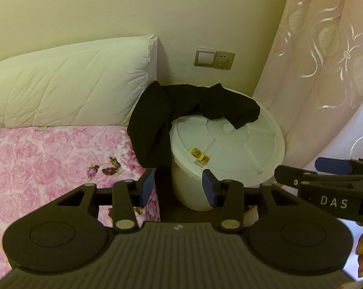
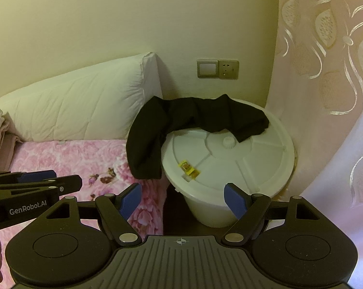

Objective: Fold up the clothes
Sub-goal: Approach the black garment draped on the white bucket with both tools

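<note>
A black garment (image 1: 181, 115) lies crumpled over the far edge of a white round bucket lid (image 1: 241, 149) and hangs down its left side, beside the bed. It also shows in the right wrist view (image 2: 181, 125), on the lid (image 2: 241, 163). My left gripper (image 1: 179, 187) is open and empty, short of the bucket. My right gripper (image 2: 184, 202) is open and empty, also short of the bucket. The right gripper shows at the right edge of the left wrist view (image 1: 335, 168), and the left gripper at the left edge of the right wrist view (image 2: 49, 180).
A pink floral bedspread (image 1: 49, 163) covers the bed on the left, with a white pillow (image 1: 68, 84) against the wall. A small yellow item (image 1: 199, 155) lies on the lid. A wall switch and socket (image 1: 214, 59) sit above the bucket. A pink curtain (image 1: 326, 60) hangs at the right.
</note>
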